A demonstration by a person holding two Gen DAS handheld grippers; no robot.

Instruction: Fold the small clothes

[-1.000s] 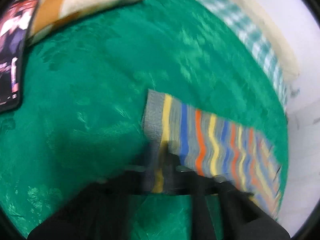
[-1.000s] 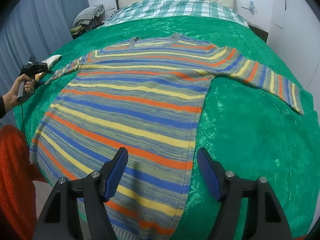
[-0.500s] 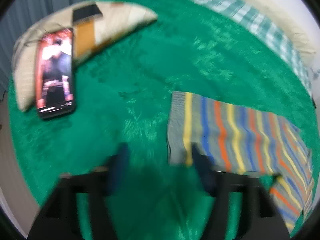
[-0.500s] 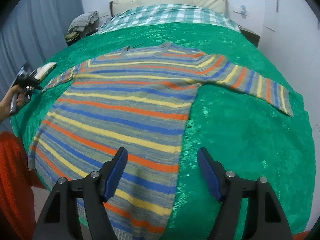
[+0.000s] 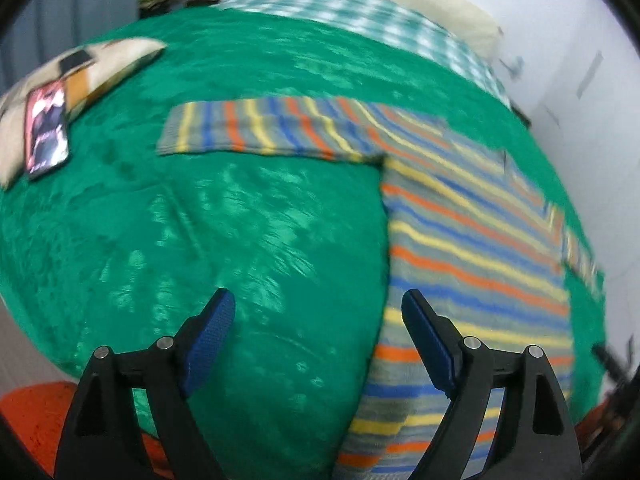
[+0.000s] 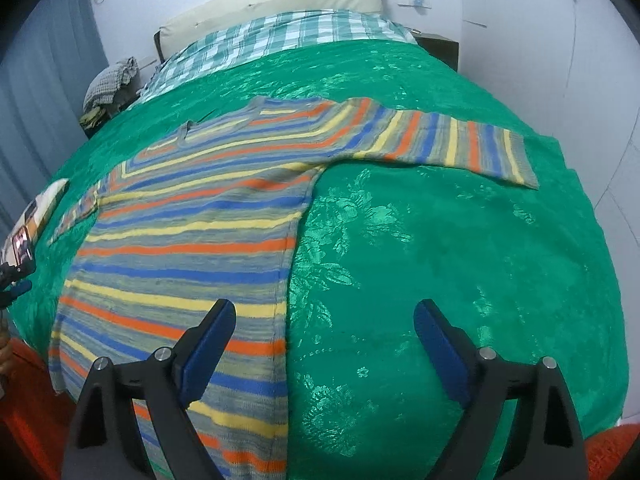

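Note:
A striped sweater in grey, blue, orange and yellow lies flat on the green bedspread, both sleeves spread out sideways. In the left wrist view the sweater fills the right side and its left sleeve reaches toward the pillow. My left gripper is open and empty, above the bedspread beside the sweater's left edge. My right gripper is open and empty, above the sweater's right side seam near the hem. The right sleeve lies out to the right.
A cream pillow with a phone on it lies at the bed's left edge. A checked sheet and headboard pillow are at the far end. White walls stand to the right. An orange surface lies below the bed.
My left gripper let go of the left sleeve cuff, opened, and pulled back and rightward to the sweater's body. My right gripper shifted right, toward the right side seam.

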